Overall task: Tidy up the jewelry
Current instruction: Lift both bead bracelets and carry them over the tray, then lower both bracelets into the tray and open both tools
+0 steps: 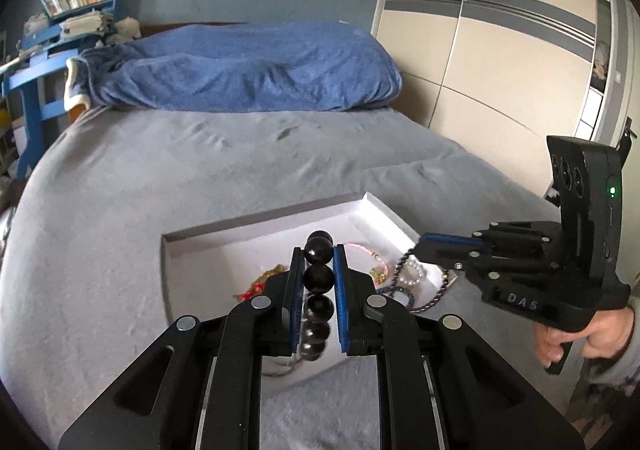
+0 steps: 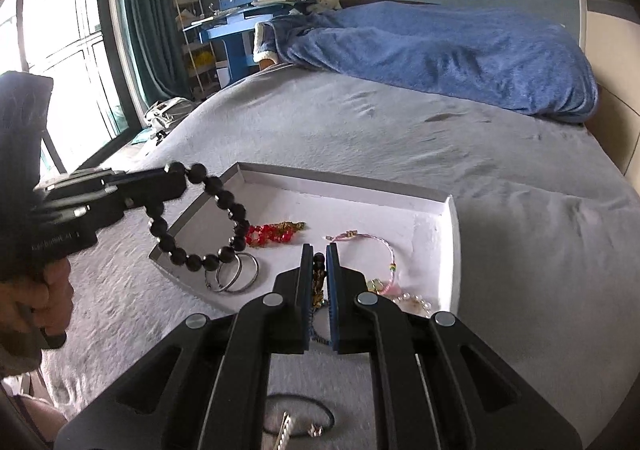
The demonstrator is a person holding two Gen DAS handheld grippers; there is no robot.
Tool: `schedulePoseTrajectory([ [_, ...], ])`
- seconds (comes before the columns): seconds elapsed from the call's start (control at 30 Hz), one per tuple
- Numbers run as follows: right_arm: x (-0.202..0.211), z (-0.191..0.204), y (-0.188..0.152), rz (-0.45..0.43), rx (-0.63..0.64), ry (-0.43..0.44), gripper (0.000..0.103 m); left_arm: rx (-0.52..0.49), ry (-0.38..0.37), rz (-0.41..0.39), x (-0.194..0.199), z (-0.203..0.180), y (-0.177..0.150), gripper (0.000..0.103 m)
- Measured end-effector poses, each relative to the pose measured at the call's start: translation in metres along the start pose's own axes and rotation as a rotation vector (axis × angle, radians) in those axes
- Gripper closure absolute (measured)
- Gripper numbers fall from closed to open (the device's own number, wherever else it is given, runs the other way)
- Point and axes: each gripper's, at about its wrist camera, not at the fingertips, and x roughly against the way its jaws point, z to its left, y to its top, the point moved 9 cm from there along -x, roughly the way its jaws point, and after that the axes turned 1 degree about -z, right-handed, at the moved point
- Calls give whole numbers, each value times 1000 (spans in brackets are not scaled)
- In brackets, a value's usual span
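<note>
Left wrist view: the left gripper (image 1: 318, 250) has its fingers clamped on a black bead bracelet (image 1: 319, 277), held above a white tray (image 1: 192, 250) that lies on a grey bed (image 1: 120, 190). Inside the tray are a red bracelet (image 1: 256, 286) and a pearl bracelet (image 1: 412, 274). At right, a hand (image 1: 576, 338) holds the right gripper (image 1: 416, 246), from which a thin dark bead strand (image 1: 430, 300) hangs.

Right wrist view: the right gripper (image 2: 319, 250) has its fingers narrowly pinched on the dark strand (image 2: 319, 278), over the tray (image 2: 454, 250). At left, the left gripper (image 2: 176, 180) holds the black bracelet (image 2: 224, 196) over the tray's left corner. Metal rings (image 2: 234, 274) and a pink bracelet (image 2: 376, 244) lie in the tray.
</note>
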Motion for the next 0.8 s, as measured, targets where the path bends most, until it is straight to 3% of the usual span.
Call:
schedulePoseTrajectory([
  [0.3,-45,-17,-20,102,-44,-22,97,-16,15,91,-43,-1,-21,88],
  [0.73,-49,-39,-39,121,-80,-67,96,-32,139,187,-59,41,-58,88],
  [0.8,-50,-38,-40,123,-75,-73,96,-45,154,186,-57,41,-60,78],
])
